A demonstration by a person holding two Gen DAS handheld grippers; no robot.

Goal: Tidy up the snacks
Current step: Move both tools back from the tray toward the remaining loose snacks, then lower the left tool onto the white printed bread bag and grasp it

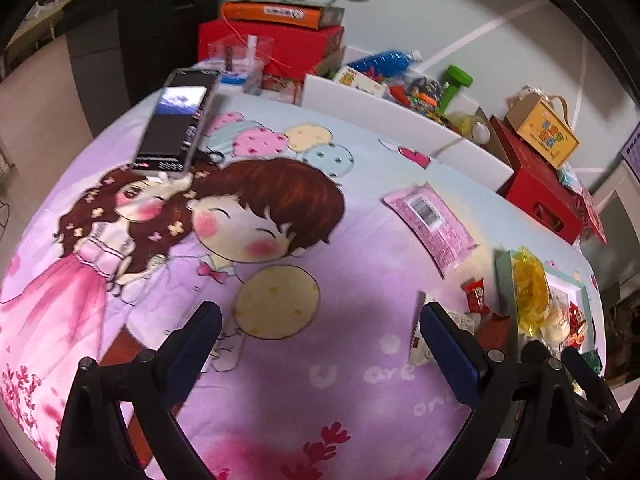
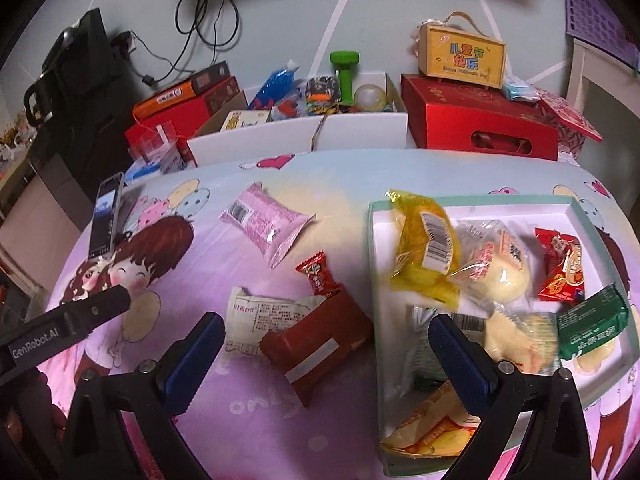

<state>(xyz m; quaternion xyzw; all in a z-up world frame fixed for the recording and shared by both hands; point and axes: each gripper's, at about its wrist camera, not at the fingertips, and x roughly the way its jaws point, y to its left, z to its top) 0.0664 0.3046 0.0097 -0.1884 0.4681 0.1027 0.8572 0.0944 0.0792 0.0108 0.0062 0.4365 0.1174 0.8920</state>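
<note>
My right gripper [image 2: 326, 350] is open above the table, and a dark red packet [image 2: 320, 344] lies on the cloth between its fingers. A white printed packet [image 2: 260, 316], a small red candy [image 2: 318, 276] and a pink packet [image 2: 266, 226] lie loose to the left of a teal-rimmed tray [image 2: 480, 208]. The tray holds several snacks, among them a yellow packet [image 2: 424, 248], a red one [image 2: 560, 266] and a green one [image 2: 592, 326]. My left gripper [image 1: 320, 344] is open over bare cloth with nothing between its fingers. The pink packet [image 1: 430, 226] and the tray [image 1: 501, 280] lie to its right.
A phone [image 1: 176, 120] stands propped at the table's far left. Behind the table are white bins [image 2: 256, 140] of odds and ends, a green dumbbell [image 2: 344, 76], red gift boxes [image 2: 476, 120] and a yellow carry box [image 2: 464, 56]. A cartoon-print cloth [image 1: 280, 400] covers the table.
</note>
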